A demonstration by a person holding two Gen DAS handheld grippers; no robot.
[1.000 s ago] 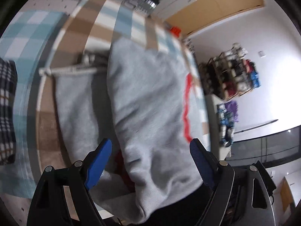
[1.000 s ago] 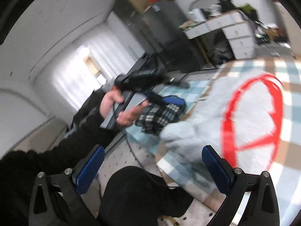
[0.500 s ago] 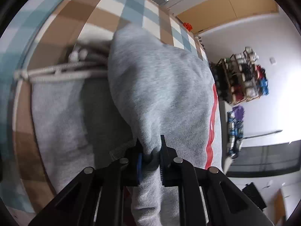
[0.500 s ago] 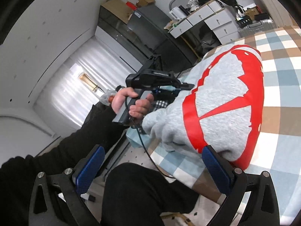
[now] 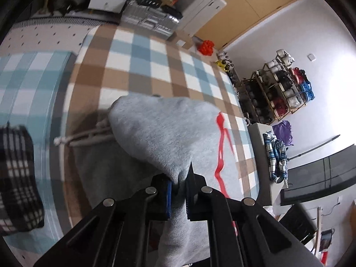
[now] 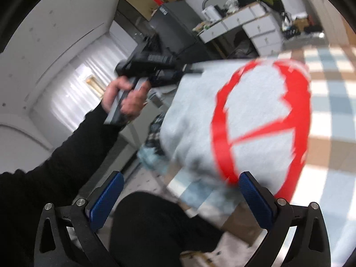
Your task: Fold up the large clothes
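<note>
Left gripper [image 5: 178, 191] clamped on soft, floppy grey fleece sweatshirt with red print [image 5: 160, 133], bunched edge; right gripper [image 6: 180, 195] wide, empty; drapes, likely sags

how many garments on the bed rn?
2. Grey sweatshirt mid-bed on the checked blanket, pinched in the left claw. Black-and-white plaid garment at the bed's left edge. More may be hidden.

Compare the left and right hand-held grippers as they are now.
The left hand-held gripper is shut; the right hand-held gripper stands wide open. The left pinches a fold of the grey sweatshirt; the right holds nothing, the sweatshirt lying beyond its fingers. Both have black frames and blue pads.
</note>
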